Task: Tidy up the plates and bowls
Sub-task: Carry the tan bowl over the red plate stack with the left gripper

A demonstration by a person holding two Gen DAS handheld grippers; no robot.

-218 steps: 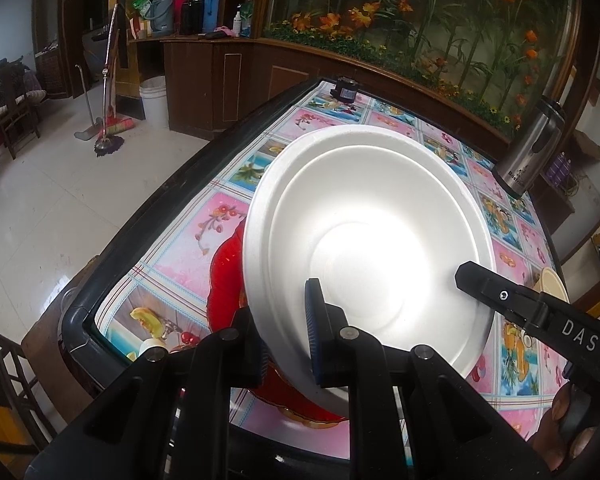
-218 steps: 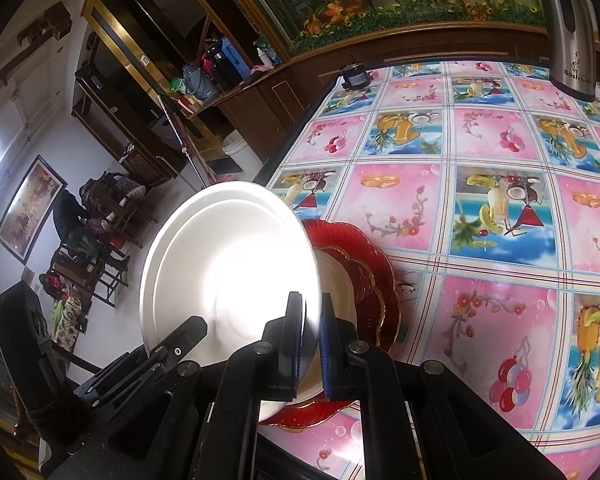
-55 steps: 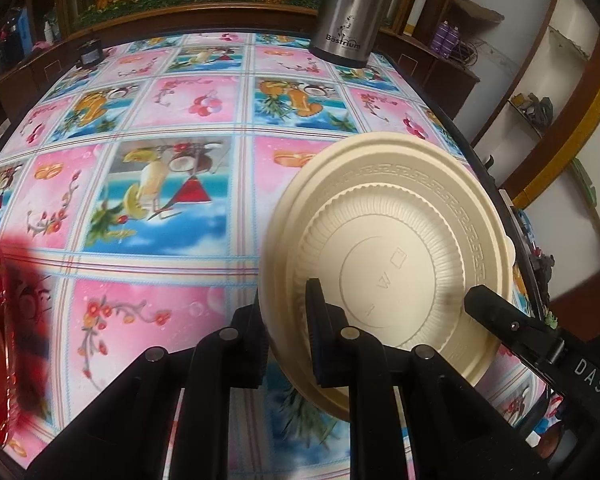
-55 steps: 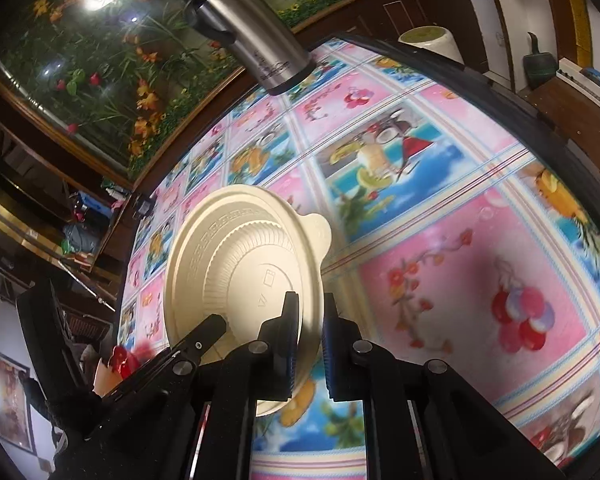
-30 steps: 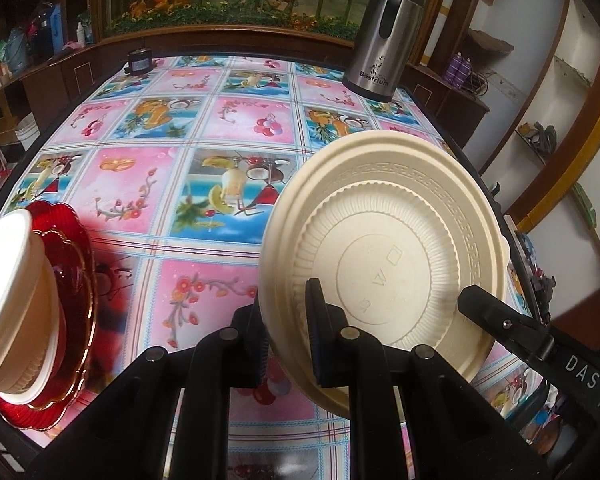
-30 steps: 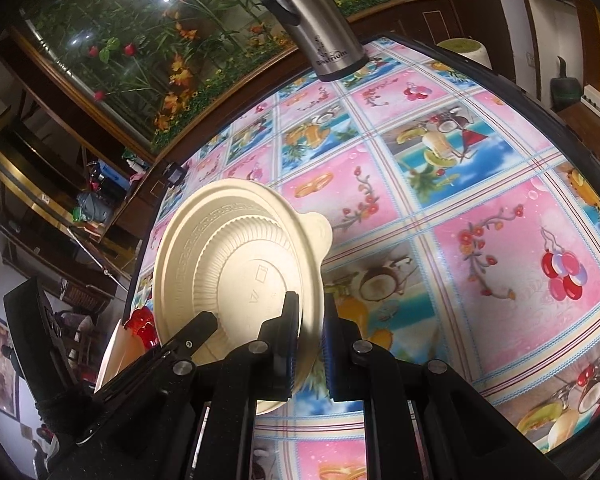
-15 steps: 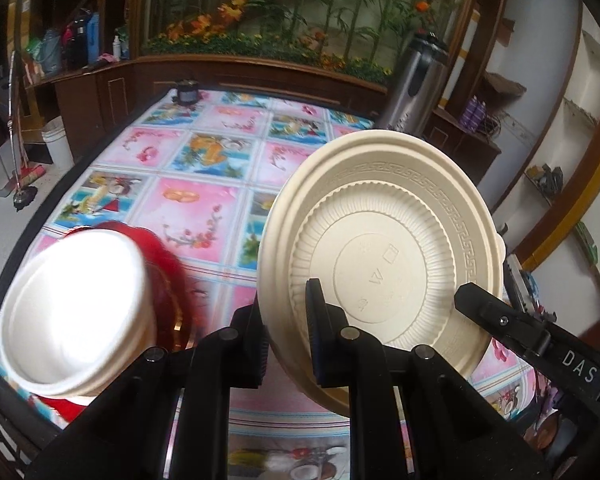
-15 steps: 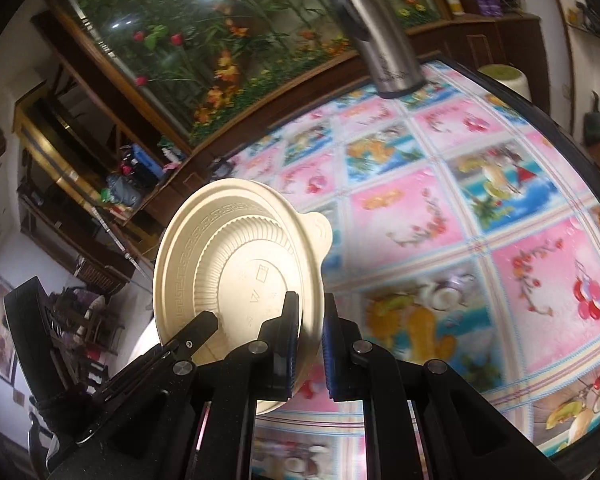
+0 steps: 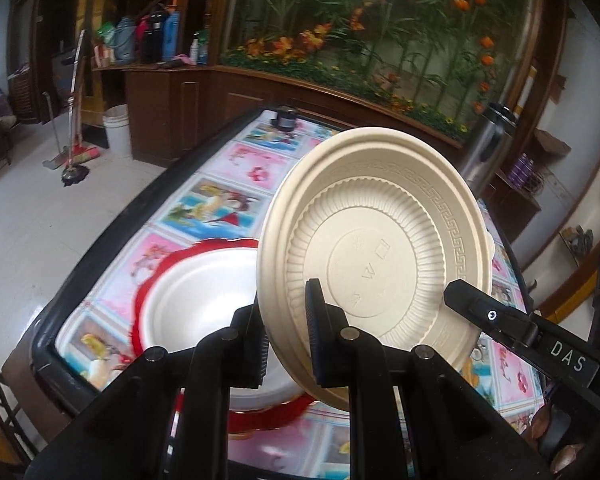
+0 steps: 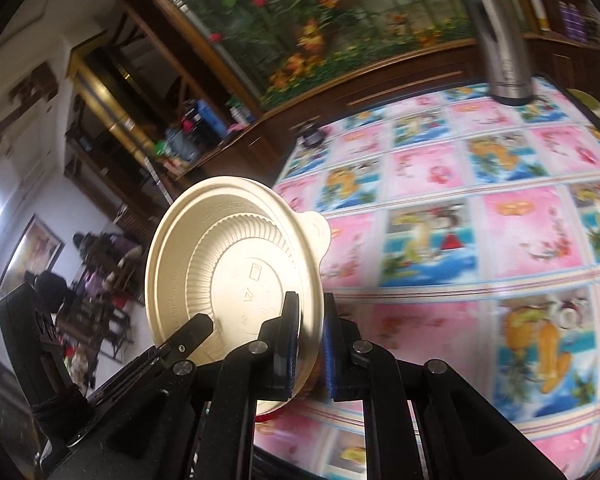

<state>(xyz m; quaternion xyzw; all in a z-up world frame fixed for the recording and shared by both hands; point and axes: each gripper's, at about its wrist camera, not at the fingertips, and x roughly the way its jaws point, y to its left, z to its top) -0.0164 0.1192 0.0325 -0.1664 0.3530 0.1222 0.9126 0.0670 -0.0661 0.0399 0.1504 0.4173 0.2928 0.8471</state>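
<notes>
Both grippers hold one cream ribbed bowl by its rim, tilted on edge above the table. In the left wrist view my left gripper (image 9: 286, 320) is shut on the cream bowl (image 9: 380, 248). In the right wrist view my right gripper (image 10: 310, 340) is shut on the same bowl (image 10: 236, 264). Below and left of it a white bowl (image 9: 204, 292) sits in a stack on a red scalloped plate (image 9: 148, 280) near the table's front left corner. The stack's right side is hidden behind the cream bowl.
The table (image 9: 228, 160) has a pink and blue fruit-pattern cloth and a black rim (image 9: 112, 236). A steel thermos (image 10: 500, 40) stands at the far right. A small dark object (image 9: 284, 118) sits at the far edge. A wooden cabinet and planter lie beyond.
Both grippers have swung left with the cream bowl, from the right side of the table to just over the white bowl and red plate stack.
</notes>
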